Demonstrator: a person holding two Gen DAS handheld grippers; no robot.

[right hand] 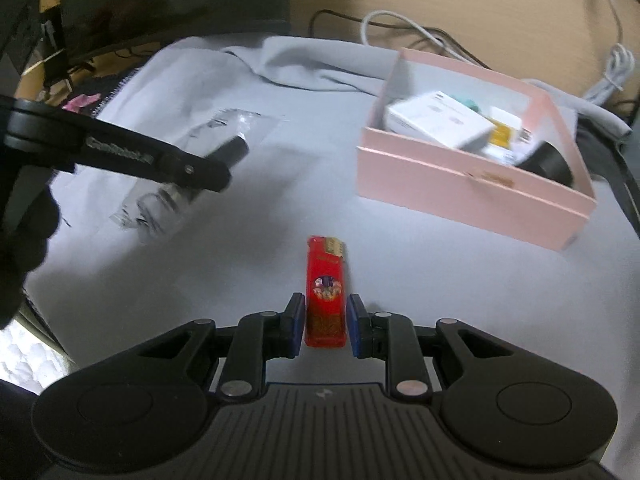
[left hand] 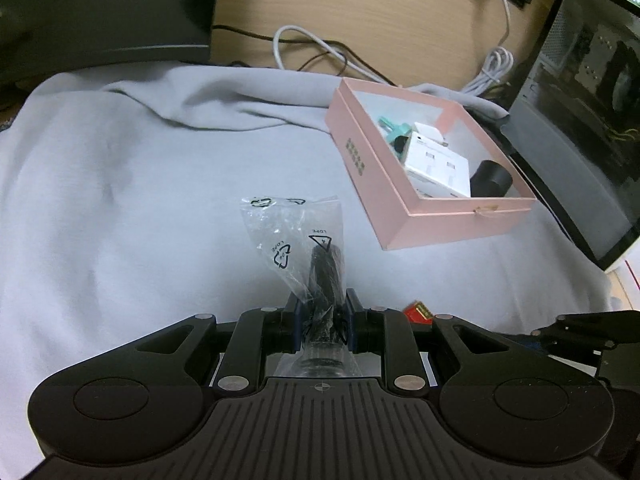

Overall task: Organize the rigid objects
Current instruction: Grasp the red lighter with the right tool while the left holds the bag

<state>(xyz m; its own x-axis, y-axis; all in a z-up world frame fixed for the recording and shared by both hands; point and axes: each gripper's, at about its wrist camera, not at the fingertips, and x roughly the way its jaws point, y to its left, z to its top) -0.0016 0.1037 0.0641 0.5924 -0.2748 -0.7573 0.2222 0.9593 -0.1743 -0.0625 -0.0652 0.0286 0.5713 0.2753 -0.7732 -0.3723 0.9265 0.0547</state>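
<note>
My left gripper [left hand: 323, 322] is shut on a black cylinder in a clear plastic bag [left hand: 325, 268], held above the grey cloth [left hand: 120, 200]; the bag also shows in the right wrist view [right hand: 224, 148] beside the left gripper's finger [right hand: 188, 168]. My right gripper [right hand: 323, 326] is nearly closed around a red lighter [right hand: 325, 292] that lies on the cloth, with small gaps at both pads. The lighter's tip shows in the left wrist view [left hand: 418, 312]. An open pink box [left hand: 400, 184] holds white boxes, a teal item and a black cylinder; it also shows in the right wrist view [right hand: 460, 196].
A monitor [left hand: 580, 140] stands right of the pink box. White and black cables [left hand: 320, 48] lie on the wooden desk behind the cloth. A dark monitor base [left hand: 100, 12] is at the back left.
</note>
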